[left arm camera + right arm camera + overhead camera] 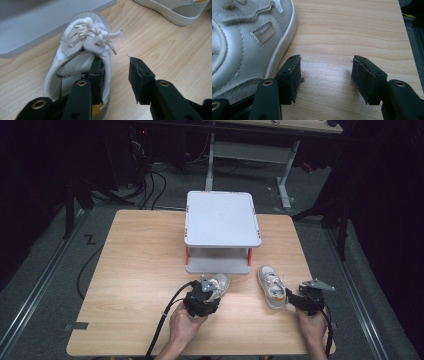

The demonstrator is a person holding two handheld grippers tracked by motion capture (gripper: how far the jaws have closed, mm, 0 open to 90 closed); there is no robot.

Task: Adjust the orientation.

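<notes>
Grippers bracket a pair of small white shoes on a wooden table [130,270], in front of a grey two-tier rack [222,217] that stands at the far middle of the top. Left gripper [116,75] has one jaw down inside the left shoe [82,47] and the other outside its side wall; the jaws stand parted, the outer pad clear of the leather, so nothing is clamped. That shoe lies with its toe against the rack's lower shelf. Right gripper [325,75] is open over bare wood just beside the right shoe [244,47], its near jaw close to the sole edge and gripping nothing. The work looks to be racking the shoes, and the step in hand appears to be a release or a fresh grasp of the left shoe at its collar. A next move would likely call for closing on that side wall, or drawing the inner jaw straight out without dragging the shoe. Both hands come in low from the near edge, wrists level, grippers pointing toward the rack.
</notes>
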